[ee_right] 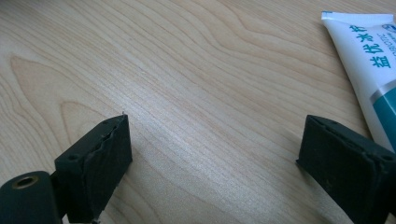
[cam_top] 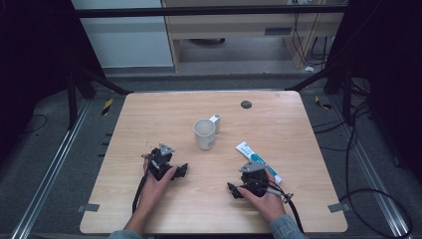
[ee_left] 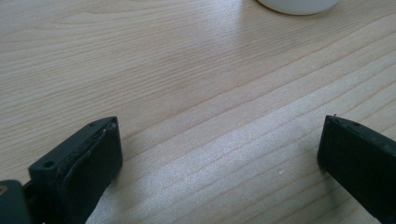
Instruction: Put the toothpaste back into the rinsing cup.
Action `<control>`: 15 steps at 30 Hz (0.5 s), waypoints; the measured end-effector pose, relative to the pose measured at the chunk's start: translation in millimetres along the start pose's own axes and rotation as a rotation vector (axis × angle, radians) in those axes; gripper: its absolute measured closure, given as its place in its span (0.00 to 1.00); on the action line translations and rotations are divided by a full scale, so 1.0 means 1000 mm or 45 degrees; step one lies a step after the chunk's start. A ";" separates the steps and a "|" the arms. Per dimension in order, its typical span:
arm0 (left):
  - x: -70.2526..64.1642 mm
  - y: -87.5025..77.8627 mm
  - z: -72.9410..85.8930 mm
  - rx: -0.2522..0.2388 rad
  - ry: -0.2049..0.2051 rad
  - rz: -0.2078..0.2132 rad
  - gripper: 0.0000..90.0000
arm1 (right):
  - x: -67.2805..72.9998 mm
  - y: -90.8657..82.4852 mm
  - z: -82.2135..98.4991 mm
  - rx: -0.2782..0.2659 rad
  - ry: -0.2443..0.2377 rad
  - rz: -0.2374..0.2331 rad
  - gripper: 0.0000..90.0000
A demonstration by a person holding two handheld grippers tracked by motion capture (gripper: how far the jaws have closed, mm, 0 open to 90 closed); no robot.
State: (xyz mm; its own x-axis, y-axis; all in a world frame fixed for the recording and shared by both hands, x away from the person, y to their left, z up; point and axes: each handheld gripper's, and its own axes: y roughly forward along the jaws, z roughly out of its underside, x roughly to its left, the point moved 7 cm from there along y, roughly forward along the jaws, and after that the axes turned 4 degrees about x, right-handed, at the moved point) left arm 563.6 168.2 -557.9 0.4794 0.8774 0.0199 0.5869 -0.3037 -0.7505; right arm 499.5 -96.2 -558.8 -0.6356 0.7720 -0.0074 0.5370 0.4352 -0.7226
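A white mug [cam_top: 204,134] stands upright near the middle of the wooden table [cam_top: 149,114], its handle turned to the far right. A white and teal toothpaste tube [cam_top: 251,153] lies flat to the mug's right. My left gripper [cam_top: 162,159] rests low on the table, near and left of the mug. In its own view the left gripper [ee_left: 219,126] is open over bare wood, with the mug's base [ee_left: 299,4] just ahead. My right gripper [cam_top: 253,175] sits beside the tube's near end. The right gripper [ee_right: 217,123] is open with nothing between the jaws, and the tube [ee_right: 369,60] lies to its right.
A small dark round disc [cam_top: 246,104] sits in the tabletop near the far edge. Black cables [cam_top: 291,201] trail from both grippers toward the near edge. Metal frame rails and floor cables surround the table.
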 end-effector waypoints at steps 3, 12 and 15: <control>0.000 0.000 0.000 0.000 0.003 0.002 0.00 | 0.000 0.000 0.000 -0.001 0.004 -0.001 0.11; -0.002 0.000 0.000 0.001 -0.010 -0.007 0.00 | -0.001 -0.001 0.000 0.003 0.033 0.012 0.13; -0.001 0.000 0.000 -0.003 -0.013 -0.007 0.00 | -0.001 -0.007 -0.001 0.059 0.025 -0.008 0.14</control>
State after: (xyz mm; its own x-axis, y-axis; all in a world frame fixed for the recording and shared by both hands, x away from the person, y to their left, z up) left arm 563.3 166.8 -557.8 0.4697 0.8826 0.0174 0.5909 -0.2997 -0.7490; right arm 496.5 -99.4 -553.1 -0.6276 0.7784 0.0105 0.5063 0.4184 -0.7541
